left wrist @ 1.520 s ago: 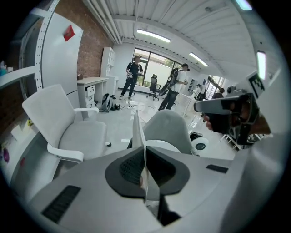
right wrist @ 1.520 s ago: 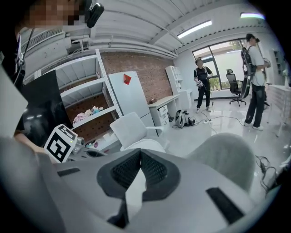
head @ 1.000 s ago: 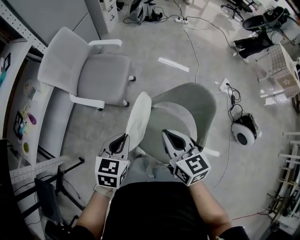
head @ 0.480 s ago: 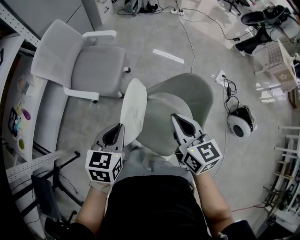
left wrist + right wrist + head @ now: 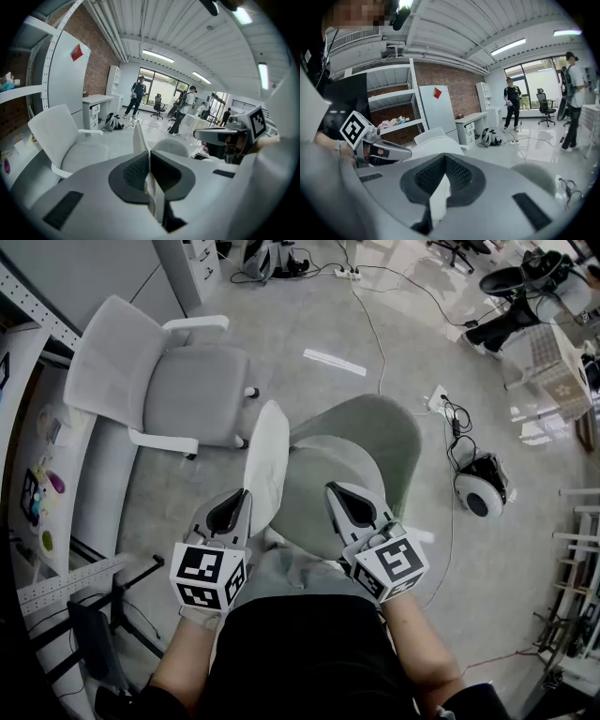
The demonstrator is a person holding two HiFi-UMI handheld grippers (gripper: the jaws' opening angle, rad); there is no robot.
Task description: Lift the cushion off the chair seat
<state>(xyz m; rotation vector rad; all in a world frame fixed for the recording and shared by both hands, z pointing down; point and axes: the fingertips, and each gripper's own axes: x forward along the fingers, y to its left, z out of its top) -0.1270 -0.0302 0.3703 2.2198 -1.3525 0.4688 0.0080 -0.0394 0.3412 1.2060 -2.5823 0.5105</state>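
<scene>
A pale cushion [image 5: 314, 488] hangs between my two grippers above the grey-green chair [image 5: 384, 432]. Its left side stands up on edge as a white flap [image 5: 267, 456]. My left gripper [image 5: 242, 501] is shut on that flap's lower edge. In the left gripper view the thin white cushion [image 5: 138, 138] runs up from between the closed jaws of the left gripper [image 5: 149, 164]. My right gripper [image 5: 337, 495] is shut on the cushion's right side. White fabric [image 5: 439, 197] sits pinched in the right gripper [image 5: 443, 180], and the cushion [image 5: 436, 145] curves away to the left.
A white office chair [image 5: 178, 390] stands to the left, and beyond it a shelf unit [image 5: 37, 493]. Cables [image 5: 375, 315] and a round white device [image 5: 483, 493] lie on the floor to the right. People [image 5: 137, 96] stand far off by the windows.
Both grippers have come up a little with the cushion in them, the left one more. The white flap stands slightly higher.
</scene>
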